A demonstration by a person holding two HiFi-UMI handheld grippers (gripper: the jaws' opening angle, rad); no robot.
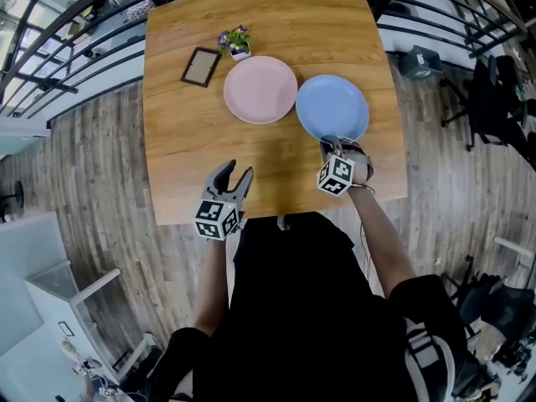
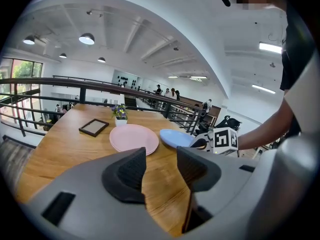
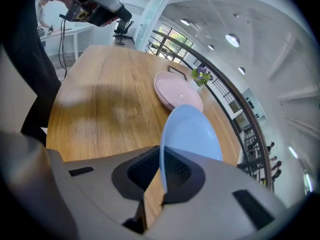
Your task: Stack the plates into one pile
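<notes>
Right of the pink plate, just beside it with the two rims close together, is the blue plate.

Item one: the right gripper is clenched on the blue plate's rim, on the side nearest the person and away from the pink plate. The right gripper view shows the thin rim edge-on between the two dark ribbed pads, both pressing on it. The blue plate is tilted, with its gripped rim raised and its opposite rim pointing toward the pink plate. Whether that opposite rim rests on the wooden table cannot be determined.

Item two: the left gripper is released. Its jaws stand apart with only bare table top showing between them, and nothing is held. It is on the person's side of the pink plate, well apart from it.

Item three: the pink plate lies flat on the table, touched by neither gripper.

Item four: beyond the pink plate, toward its far left, a small pot of purple flowers stands close to the plate's rim. A dark picture frame lies flat farther to the pink plate's left. The plates are not yet stacked.
</notes>
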